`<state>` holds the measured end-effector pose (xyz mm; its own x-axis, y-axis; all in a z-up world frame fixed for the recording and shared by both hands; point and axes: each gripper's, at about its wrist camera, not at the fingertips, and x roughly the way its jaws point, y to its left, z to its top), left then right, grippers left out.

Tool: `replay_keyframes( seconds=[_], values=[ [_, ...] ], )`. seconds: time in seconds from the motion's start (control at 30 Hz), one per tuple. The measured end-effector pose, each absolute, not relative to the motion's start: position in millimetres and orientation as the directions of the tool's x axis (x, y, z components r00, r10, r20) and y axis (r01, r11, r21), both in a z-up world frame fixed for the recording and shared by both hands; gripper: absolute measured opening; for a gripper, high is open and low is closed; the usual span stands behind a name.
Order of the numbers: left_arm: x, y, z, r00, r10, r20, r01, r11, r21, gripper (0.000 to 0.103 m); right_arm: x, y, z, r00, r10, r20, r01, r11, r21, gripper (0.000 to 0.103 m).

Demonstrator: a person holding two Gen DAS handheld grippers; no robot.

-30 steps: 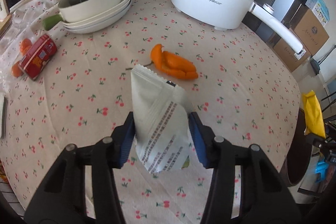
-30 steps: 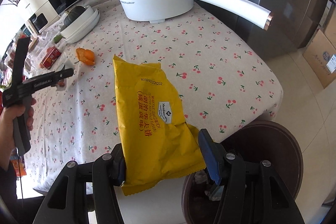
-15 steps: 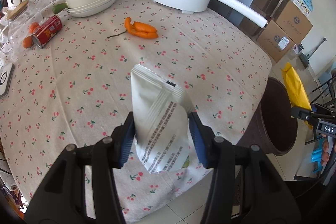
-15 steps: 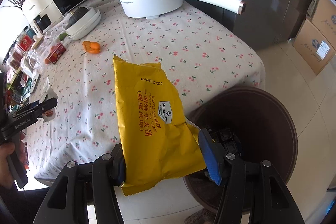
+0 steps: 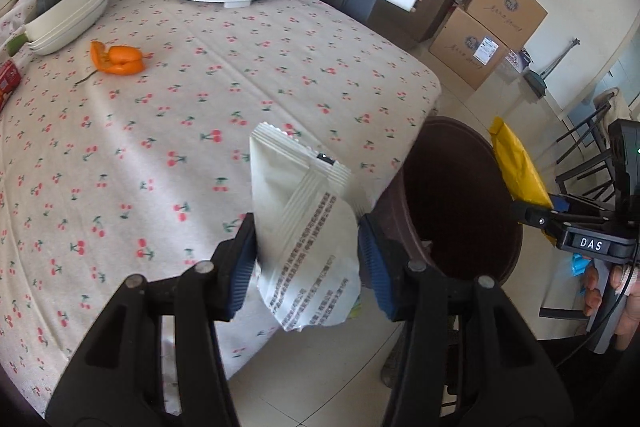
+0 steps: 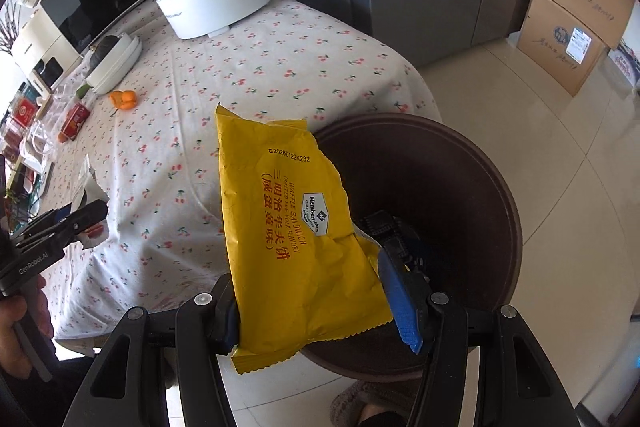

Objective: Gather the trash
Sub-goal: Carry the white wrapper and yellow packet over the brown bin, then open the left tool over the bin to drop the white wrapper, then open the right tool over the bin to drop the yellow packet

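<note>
both jaws grip wrappers: left gripper (image 5: 306,259) pinches a white packet (image 5: 304,239), right gripper (image 6: 312,301) clamps a yellow packet (image 6: 292,239) above the brown bin (image 6: 472,187).

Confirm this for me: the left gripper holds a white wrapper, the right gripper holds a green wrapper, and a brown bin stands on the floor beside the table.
One detail is wrong: the colour. The wrapper in the right gripper is yellow, not green, as the right wrist view shows. The rest stands: the left gripper holds a white wrapper, and the brown bin stands on the floor beside the table.
</note>
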<state>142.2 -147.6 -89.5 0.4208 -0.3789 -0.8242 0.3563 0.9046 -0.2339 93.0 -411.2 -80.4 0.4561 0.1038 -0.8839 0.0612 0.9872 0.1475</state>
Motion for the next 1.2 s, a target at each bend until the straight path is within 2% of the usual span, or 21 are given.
replay_keyframes(
  seconds=[0.53,0.63,0.73,0.77,0.9,1.2],
  values=[
    [133.2,-293.0,-117.3,0.296,-0.531,-0.794,0.584,0.758,-0.290,0.053,65.6,-506.3,-110.3,0.410,0.021,-0.912,0.217,0.969,0.120,0.062],
    [134.9,-302.0,-122.5,0.300,-0.521,-0.799,0.590,0.759,-0.274,0.062,63.5,-517.9,-112.7,0.404,0.014,-0.915,0.234,0.965,0.118,0.062],
    [136.6,-305.4,-123.9,0.331,-0.464,-0.822,0.575,0.790,-0.214,0.098,62.2,-525.2,-114.5,0.401,0.010,-0.916,0.244,0.963,0.118,0.062],
    [137.6,-306.1,-124.2,0.346,-0.436,-0.831,0.569,0.801,-0.184,0.101,61.6,-526.8,-114.8,0.400,0.010,-0.916,0.245,0.962,0.118,0.062],
    [138.5,-303.6,-125.0,0.400,-0.354,-0.846,0.550,0.831,-0.087,0.102,63.0,-527.5,-115.4,0.399,0.010,-0.917,0.245,0.962,0.117,0.062],
    [141.6,-280.3,-113.7,0.415,-0.351,-0.839,0.519,0.849,-0.099,0.102,64.3,-521.4,-111.0,0.411,0.012,-0.912,0.239,0.964,0.121,0.062]
  ],
)
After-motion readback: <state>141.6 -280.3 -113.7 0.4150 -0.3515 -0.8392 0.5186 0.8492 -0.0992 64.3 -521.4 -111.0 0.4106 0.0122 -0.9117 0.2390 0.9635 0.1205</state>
